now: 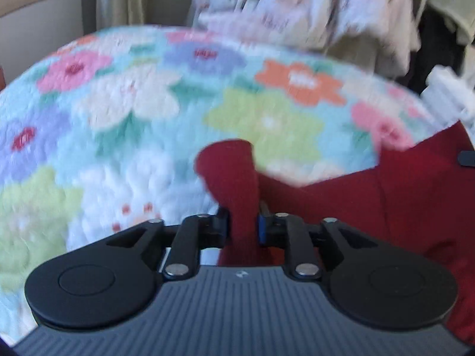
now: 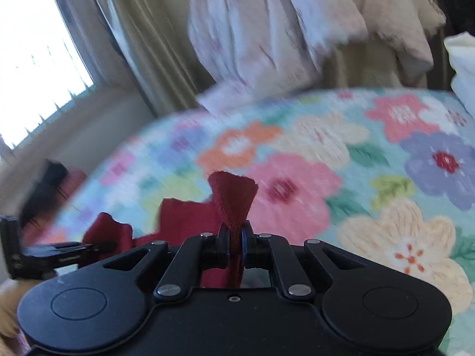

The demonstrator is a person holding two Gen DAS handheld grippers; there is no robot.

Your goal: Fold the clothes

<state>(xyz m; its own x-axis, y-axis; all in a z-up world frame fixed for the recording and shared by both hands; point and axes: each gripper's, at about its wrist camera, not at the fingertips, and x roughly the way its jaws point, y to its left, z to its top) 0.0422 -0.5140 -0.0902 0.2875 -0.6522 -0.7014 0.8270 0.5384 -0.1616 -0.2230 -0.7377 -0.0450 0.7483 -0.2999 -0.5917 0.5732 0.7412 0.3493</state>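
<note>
A dark red garment (image 1: 400,195) lies over a flowered fleece blanket (image 1: 118,112) and spreads to the right in the left wrist view. My left gripper (image 1: 244,225) is shut on a thick bunched fold of the red garment, which sticks up past the jaws. In the right wrist view my right gripper (image 2: 234,240) is shut on a thin edge of the red garment (image 2: 233,198), which fans out above the fingers. The other gripper (image 2: 59,252) shows at the left edge there, with red cloth bunched beside it. Both views are blurred.
The flowered blanket (image 2: 356,160) covers the whole work surface. Behind it hang pale pink and beige clothes (image 2: 267,35), beside beige curtains (image 2: 142,44) and a bright window (image 2: 38,59). White fabric (image 2: 463,62) sits at the far right.
</note>
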